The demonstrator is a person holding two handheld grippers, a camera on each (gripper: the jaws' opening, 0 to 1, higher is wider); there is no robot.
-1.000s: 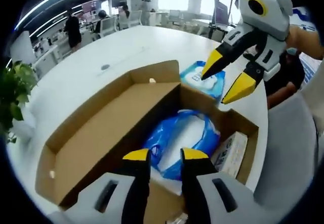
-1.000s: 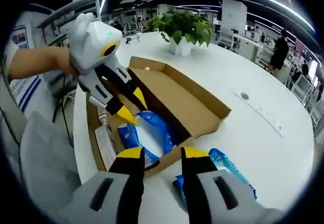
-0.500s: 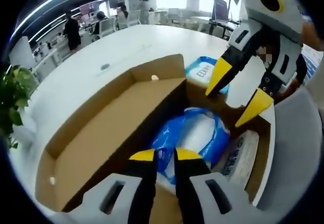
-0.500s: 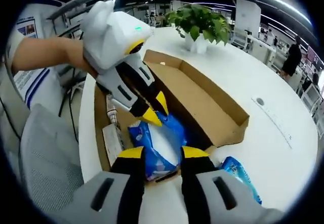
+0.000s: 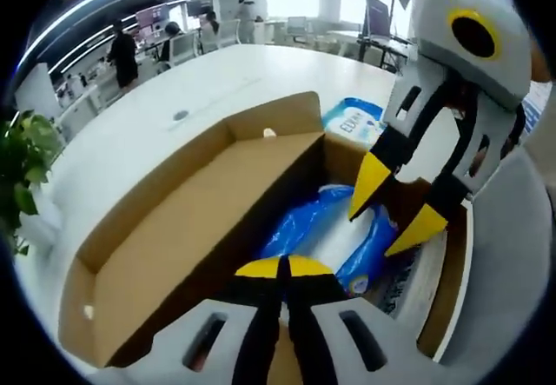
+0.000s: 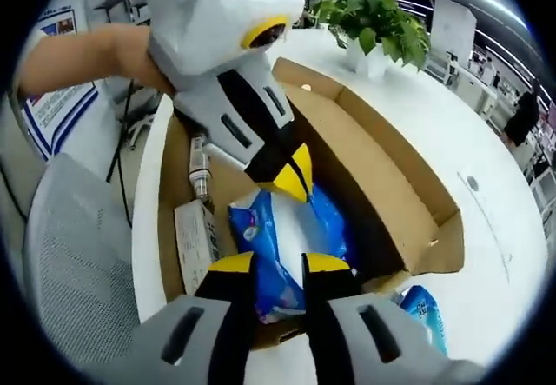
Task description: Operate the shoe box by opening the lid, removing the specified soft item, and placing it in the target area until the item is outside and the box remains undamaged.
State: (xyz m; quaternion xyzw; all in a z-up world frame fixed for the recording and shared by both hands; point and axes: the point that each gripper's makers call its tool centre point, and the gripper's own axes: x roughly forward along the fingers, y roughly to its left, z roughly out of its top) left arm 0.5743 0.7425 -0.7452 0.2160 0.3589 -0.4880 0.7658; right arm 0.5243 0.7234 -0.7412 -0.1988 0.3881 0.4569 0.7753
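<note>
Both grippers are now dipping into the open shoe box, lid already folded back. Your left gripper is closing, tips together over the blue soft pack lying inside the box; whether it is pinching the pack, I cannot tell. Your right gripper is narrowing, slightly apart, above the same pack.

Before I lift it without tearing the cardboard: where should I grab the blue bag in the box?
Probably grip the blue bag by its loose crinkled upper edge, coming straight down through the open top of the box. It lies flat and soft, with the carton beside it.
</note>
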